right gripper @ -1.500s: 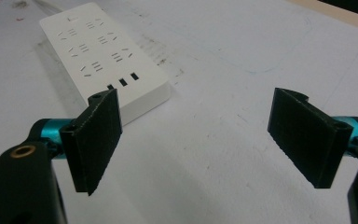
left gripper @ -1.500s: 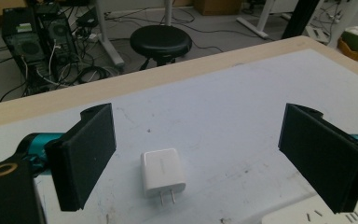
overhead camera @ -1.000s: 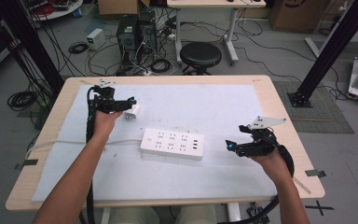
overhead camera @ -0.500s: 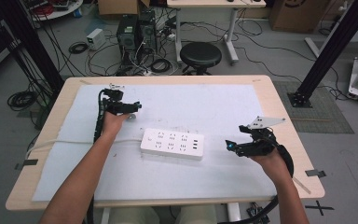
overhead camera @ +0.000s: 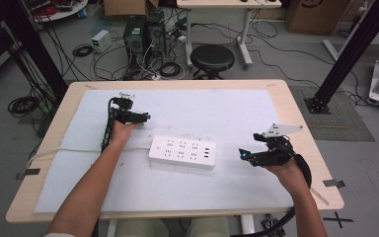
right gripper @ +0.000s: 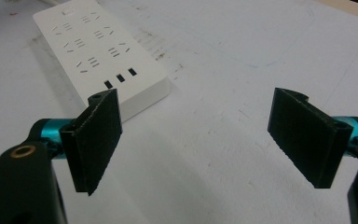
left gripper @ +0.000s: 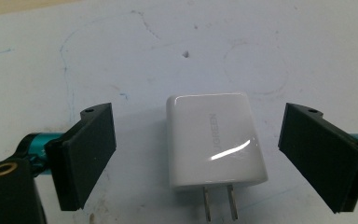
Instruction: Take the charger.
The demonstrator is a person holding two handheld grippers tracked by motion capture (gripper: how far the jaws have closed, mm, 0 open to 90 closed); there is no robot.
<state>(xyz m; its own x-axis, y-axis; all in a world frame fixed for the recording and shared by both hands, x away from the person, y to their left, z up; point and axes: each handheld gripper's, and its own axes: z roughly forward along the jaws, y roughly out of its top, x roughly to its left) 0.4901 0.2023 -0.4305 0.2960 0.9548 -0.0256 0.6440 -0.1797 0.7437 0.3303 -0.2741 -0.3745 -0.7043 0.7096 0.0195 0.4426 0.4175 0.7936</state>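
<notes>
Evidently the work in hand is a pick-up of the white UGREEN wall charger, which lies flat on the white mat toward the far left of the table, just beyond the far-left corner of the power strip but apart from it. Left gripper: jaws spread wide, one on each side of the charger, neither pad touching it; clear mat shows in both gaps. Charger sits roughly centred between the pads, broad face up, its two flat prongs pointing back toward the gripper body. That straddle looks deliberate: closing from here would likely squeeze the two long side walls, the flattest and most parallel faces on offer, and leave the prongs free. Glossy shell, so some slip risk if the pinch lands off-centre, by my reading. Power strip lies mid-table, long axis left to right, socket face up, its white cable running off to the left edge; a sensible target if the charger is to be plugged in. Right gripper: jaws also spread, holding nothing, hovering above bare mat just right of the strip's near-right end, where three small USB ports show. It appears parked close enough to steady the strip when needed, yet out of the left hand's path.
</notes>
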